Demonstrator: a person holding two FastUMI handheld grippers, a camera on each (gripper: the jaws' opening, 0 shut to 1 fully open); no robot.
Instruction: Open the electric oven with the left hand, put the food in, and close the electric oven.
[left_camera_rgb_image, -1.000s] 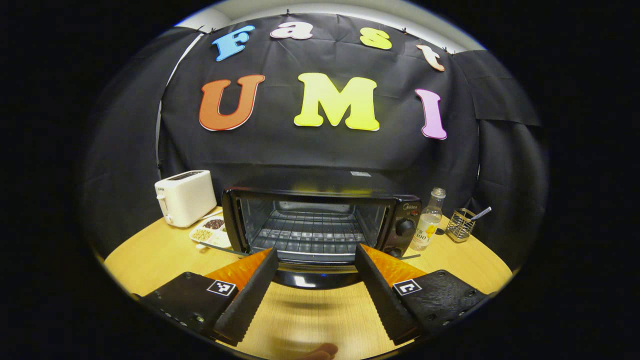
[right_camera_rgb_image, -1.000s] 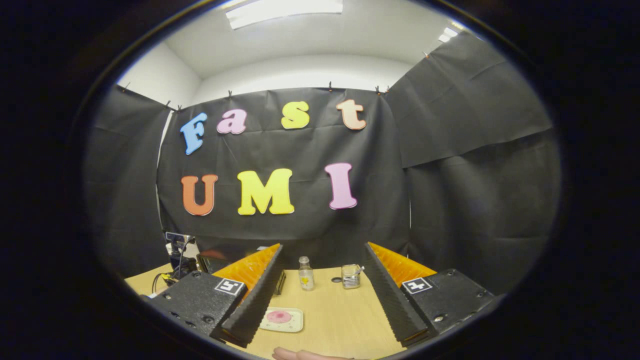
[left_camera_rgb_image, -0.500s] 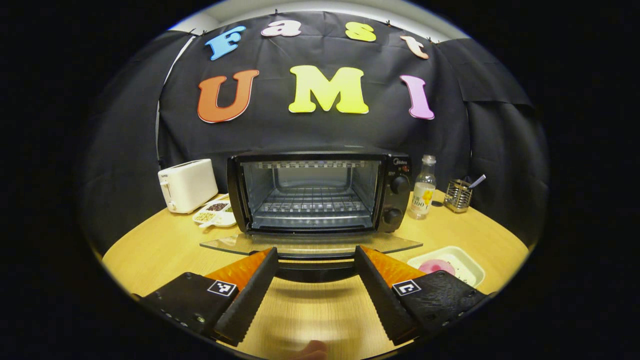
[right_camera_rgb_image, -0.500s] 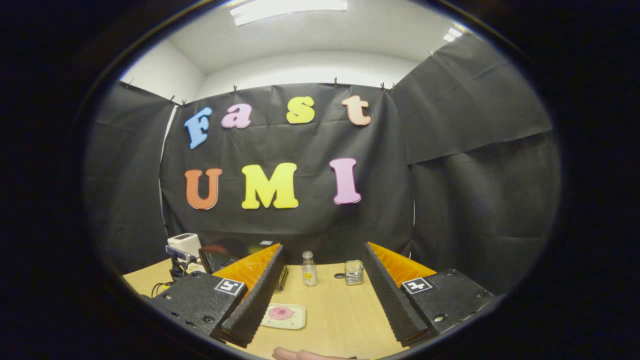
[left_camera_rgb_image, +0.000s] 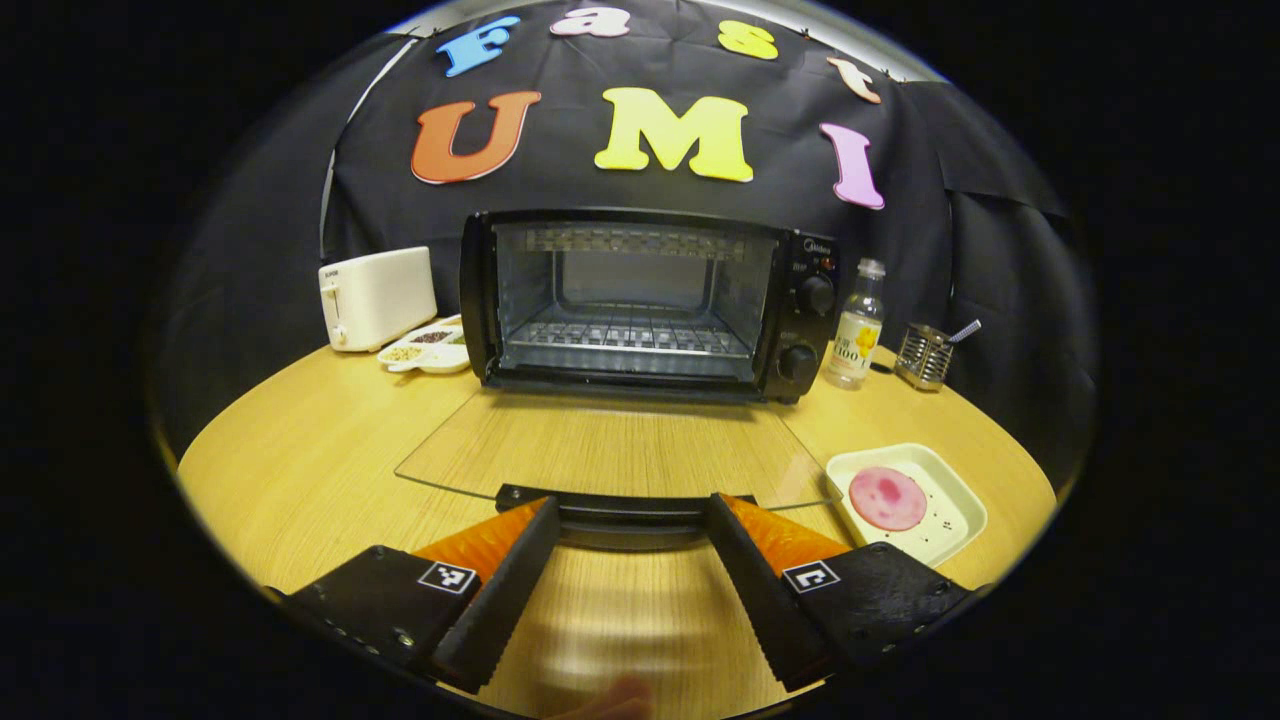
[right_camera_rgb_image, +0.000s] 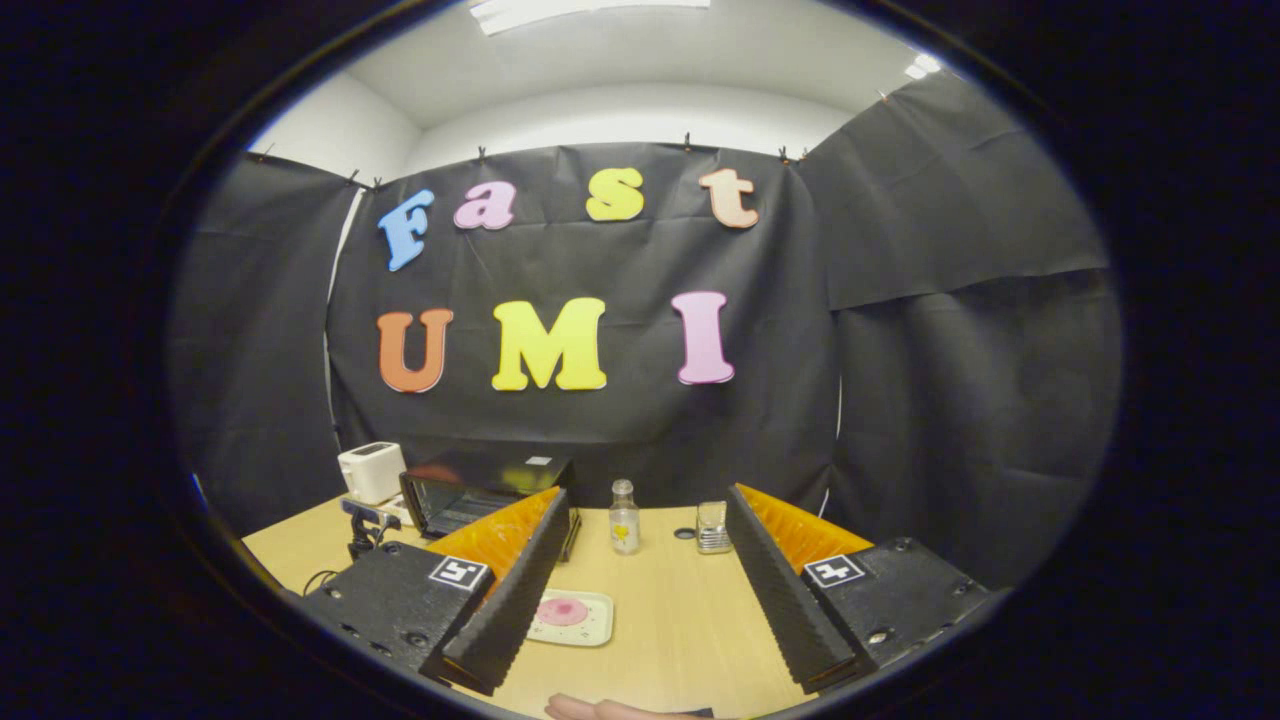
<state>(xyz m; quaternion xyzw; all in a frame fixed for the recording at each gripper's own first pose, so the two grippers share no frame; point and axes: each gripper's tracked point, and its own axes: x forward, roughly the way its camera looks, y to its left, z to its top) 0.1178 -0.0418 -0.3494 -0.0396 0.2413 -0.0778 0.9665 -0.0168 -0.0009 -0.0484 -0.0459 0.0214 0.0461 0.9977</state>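
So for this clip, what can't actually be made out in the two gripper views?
- Left gripper: contact with the door handle is unclear in the left gripper view; the fingers stand wide beside it.
- Contents of the divided dish by the toaster: too small.
- Oven in the right gripper view: partly hidden by that gripper's finger, so its cavity and door go unseen.
- Food on the tray: too small to identify.

Lowered glass door (left_camera_rgb_image: 610, 450) spans before the oven (left_camera_rgb_image: 640, 300) mouth.
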